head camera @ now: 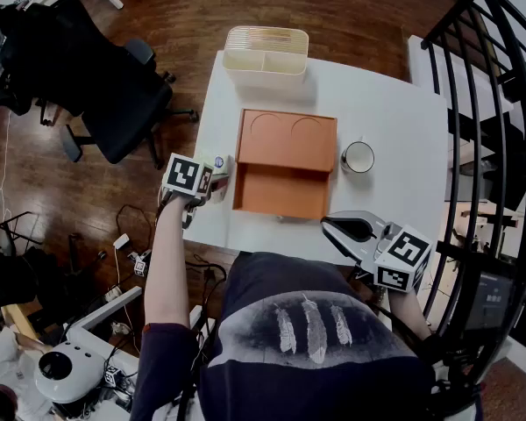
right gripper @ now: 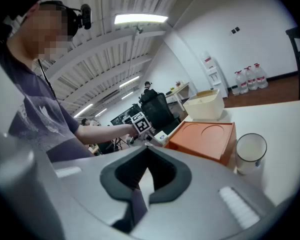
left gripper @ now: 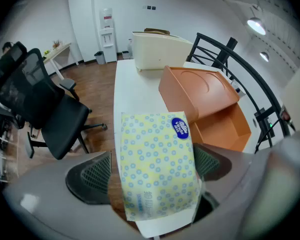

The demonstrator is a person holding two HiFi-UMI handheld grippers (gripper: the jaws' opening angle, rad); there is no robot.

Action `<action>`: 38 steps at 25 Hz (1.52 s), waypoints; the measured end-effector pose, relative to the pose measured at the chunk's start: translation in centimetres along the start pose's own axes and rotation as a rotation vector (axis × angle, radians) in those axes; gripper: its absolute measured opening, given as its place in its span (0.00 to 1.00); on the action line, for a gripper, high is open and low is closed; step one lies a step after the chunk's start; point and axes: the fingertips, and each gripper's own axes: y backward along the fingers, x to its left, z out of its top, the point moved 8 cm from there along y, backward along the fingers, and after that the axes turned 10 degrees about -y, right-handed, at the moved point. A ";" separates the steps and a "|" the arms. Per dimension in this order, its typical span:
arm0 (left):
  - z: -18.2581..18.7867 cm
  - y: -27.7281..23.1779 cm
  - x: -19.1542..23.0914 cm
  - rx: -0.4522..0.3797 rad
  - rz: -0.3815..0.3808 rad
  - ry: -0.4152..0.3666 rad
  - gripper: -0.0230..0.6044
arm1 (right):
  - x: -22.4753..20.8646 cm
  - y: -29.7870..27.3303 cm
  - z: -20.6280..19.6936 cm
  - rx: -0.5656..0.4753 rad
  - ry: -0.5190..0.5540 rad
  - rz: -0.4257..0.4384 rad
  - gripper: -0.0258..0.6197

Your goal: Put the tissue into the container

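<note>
A yellow tissue pack (left gripper: 157, 169) with blue dots and a blue label lies at the white table's left edge, also seen in the head view (head camera: 219, 164). My left gripper (left gripper: 150, 170) is open around it: floor shows between the left pad (left gripper: 90, 176) and the pack, while the right pad (left gripper: 210, 161) is right at its side. In the head view this gripper (head camera: 214, 179) is left of the orange container (head camera: 285, 160), whose open compartment faces me. My right gripper (head camera: 335, 227) hangs at the table's near edge, shut and empty (right gripper: 149, 159).
A white cup (head camera: 358, 157) stands right of the orange container. A cream basket (head camera: 266, 55) sits at the table's (head camera: 386, 103) far edge. A black office chair (head camera: 114, 95) stands to the left and a black railing (head camera: 500, 103) to the right.
</note>
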 end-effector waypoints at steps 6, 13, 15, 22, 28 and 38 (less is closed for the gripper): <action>-0.4 -0.8 -0.3 -0.009 -0.065 0.075 0.75 | -0.9 0.1 0.0 0.000 0.006 -0.027 0.04; 0.0 2.5 -0.6 -0.044 -0.029 -0.014 0.73 | -1.0 0.4 0.2 -0.013 0.003 -0.040 0.04; 1.0 5.6 -1.9 -0.087 -0.025 -0.096 0.73 | -1.1 0.6 0.3 -0.018 0.001 -0.045 0.04; 8.4 11.0 -13.3 -0.121 -0.211 -0.681 0.73 | -1.3 2.2 1.3 -0.048 0.015 -0.070 0.04; 8.6 2.8 -18.8 0.125 -0.405 -1.033 0.73 | -0.8 4.5 0.2 -0.093 -0.018 -0.139 0.04; 7.5 -1.9 -20.6 0.224 -0.435 -1.230 0.74 | -0.6 7.0 -2.8 -0.136 -0.090 -0.234 0.04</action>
